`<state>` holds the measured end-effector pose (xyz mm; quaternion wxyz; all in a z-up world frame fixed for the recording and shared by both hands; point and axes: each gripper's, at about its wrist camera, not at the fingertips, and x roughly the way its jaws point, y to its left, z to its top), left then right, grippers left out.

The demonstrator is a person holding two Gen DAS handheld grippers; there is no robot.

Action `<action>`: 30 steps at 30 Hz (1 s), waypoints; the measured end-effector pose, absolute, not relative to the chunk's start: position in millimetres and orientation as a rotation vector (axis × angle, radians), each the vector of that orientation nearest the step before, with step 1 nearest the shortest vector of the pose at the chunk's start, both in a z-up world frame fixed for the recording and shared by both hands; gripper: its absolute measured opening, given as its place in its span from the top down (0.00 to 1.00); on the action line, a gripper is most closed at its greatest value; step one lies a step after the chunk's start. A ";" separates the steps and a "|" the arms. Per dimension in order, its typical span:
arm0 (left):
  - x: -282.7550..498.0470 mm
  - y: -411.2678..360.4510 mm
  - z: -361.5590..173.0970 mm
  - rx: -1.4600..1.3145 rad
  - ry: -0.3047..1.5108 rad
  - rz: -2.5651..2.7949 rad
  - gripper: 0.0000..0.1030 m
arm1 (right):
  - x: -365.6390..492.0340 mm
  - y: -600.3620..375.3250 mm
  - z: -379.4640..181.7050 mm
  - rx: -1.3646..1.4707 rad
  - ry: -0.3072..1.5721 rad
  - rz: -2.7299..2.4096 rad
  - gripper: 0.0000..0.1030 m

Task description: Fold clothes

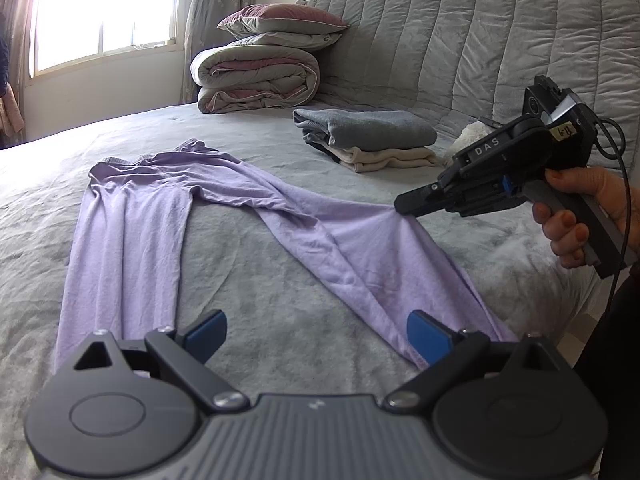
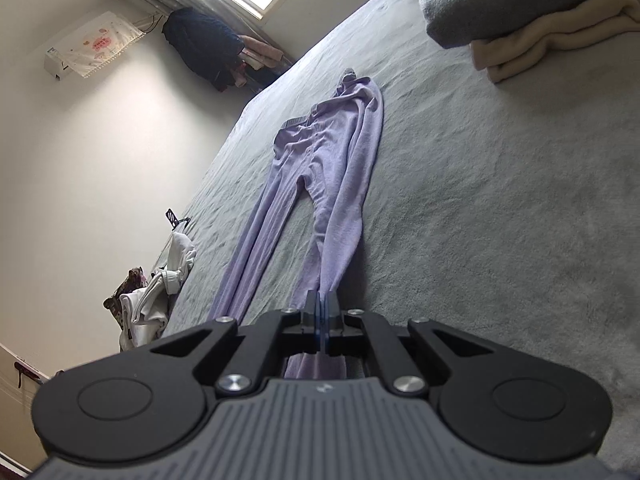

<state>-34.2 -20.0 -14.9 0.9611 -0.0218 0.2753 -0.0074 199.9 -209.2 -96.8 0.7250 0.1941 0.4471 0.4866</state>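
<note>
Lilac leggings (image 1: 132, 216) lie spread on the grey bed (image 1: 280, 288), waistband at the far end, two legs running toward me. My right gripper (image 1: 400, 205), held by a hand at the right edge, is shut on the fabric of the right leg and lifts it into a small peak. In the right wrist view the leggings (image 2: 336, 168) stretch away from the shut right gripper (image 2: 323, 300), lilac cloth pinched between its blue pads. My left gripper (image 1: 316, 334) hovers open above the bed between the two leg ends, blue pads wide apart, with nothing between them.
A folded grey garment on a beige one (image 1: 368, 138) sits near the quilted headboard (image 1: 480, 40). A rolled duvet with pillows (image 1: 260, 76) is stacked at the back. White clothes (image 2: 156, 300) lie at the bed's edge in the right wrist view.
</note>
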 end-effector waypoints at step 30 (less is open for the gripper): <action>-33.5 -19.3 -13.7 -0.053 0.553 -0.015 0.06 | 192.7 -221.3 -120.0 0.451 1.227 1.090 0.52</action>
